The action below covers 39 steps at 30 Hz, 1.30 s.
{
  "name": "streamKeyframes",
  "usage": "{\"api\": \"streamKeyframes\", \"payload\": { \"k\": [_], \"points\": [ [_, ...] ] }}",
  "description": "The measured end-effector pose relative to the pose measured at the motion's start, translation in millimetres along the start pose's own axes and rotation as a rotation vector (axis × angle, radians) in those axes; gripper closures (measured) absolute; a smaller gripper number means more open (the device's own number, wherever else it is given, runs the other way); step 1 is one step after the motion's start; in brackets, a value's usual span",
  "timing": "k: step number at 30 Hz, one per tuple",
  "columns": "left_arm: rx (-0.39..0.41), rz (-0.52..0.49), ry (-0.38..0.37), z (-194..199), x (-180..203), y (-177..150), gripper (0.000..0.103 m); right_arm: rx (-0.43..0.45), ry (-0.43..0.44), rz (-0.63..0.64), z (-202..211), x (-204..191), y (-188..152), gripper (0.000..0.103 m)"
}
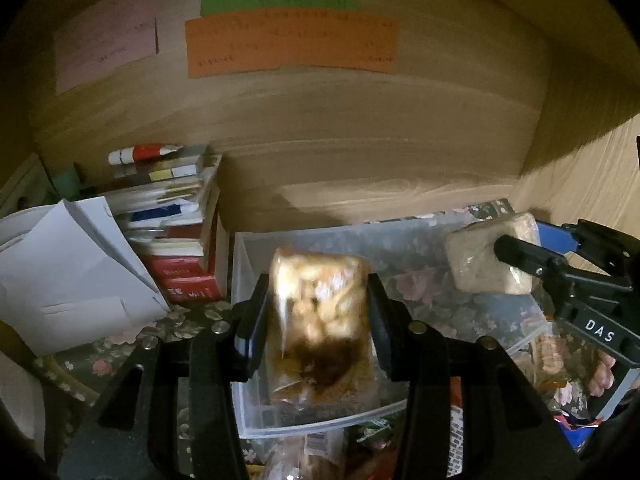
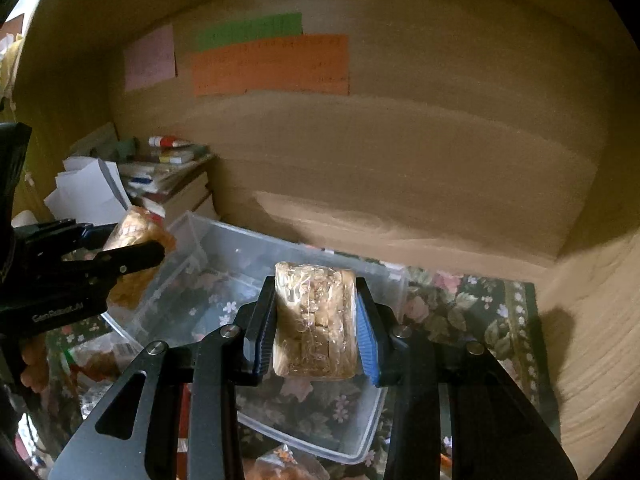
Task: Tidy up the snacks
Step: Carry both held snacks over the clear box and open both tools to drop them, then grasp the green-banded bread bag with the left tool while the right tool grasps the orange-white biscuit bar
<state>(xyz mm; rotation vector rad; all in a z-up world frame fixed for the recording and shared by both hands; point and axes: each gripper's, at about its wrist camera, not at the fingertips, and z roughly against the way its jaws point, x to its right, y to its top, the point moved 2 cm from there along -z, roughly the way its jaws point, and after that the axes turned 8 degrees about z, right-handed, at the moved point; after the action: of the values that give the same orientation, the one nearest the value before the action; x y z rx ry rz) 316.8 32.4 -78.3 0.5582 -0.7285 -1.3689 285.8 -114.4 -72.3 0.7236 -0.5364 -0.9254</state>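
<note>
We hold a wrapped snack [image 1: 320, 300] in the left tongs [image 1: 318, 320] and another [image 2: 316, 320] in the right tongs [image 2: 316, 324], both clamped, mid-frame above the clear bin [image 2: 280, 248]; next, lower and release inside.

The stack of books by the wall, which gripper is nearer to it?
Left. The left gripper hangs just beside the stack of books; the right gripper is across the clear bin from it.
</note>
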Motion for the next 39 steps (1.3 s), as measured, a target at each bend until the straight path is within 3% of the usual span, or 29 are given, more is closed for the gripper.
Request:
{"api": "streamKeyframes", "payload": {
  "k": [10, 21, 26, 39],
  "points": [
    [0.04, 0.01, -0.019, 19.5, -3.5, 0.6, 0.05, 0.032, -0.012, 0.015, 12.3, -3.2, 2.4, 0.065],
    [0.104, 0.015, 0.007, 71.8, -26.0, -23.3, 0.031, 0.062, -0.06, -0.021, 52.0, 8.0, -21.5, 0.056],
    [0.076, 0.032, 0.037, 76.7, -45.5, -50.1, 0.021, 0.055, -0.109, -0.055, 68.1, 19.9, -41.0, 0.046],
    [-0.074, 0.063, 0.027, 39.1, -58.1, -100.5, 0.019, -0.112, -0.169, -0.159, 48.2, 48.6, -105.3, 0.04]
  ]
}}
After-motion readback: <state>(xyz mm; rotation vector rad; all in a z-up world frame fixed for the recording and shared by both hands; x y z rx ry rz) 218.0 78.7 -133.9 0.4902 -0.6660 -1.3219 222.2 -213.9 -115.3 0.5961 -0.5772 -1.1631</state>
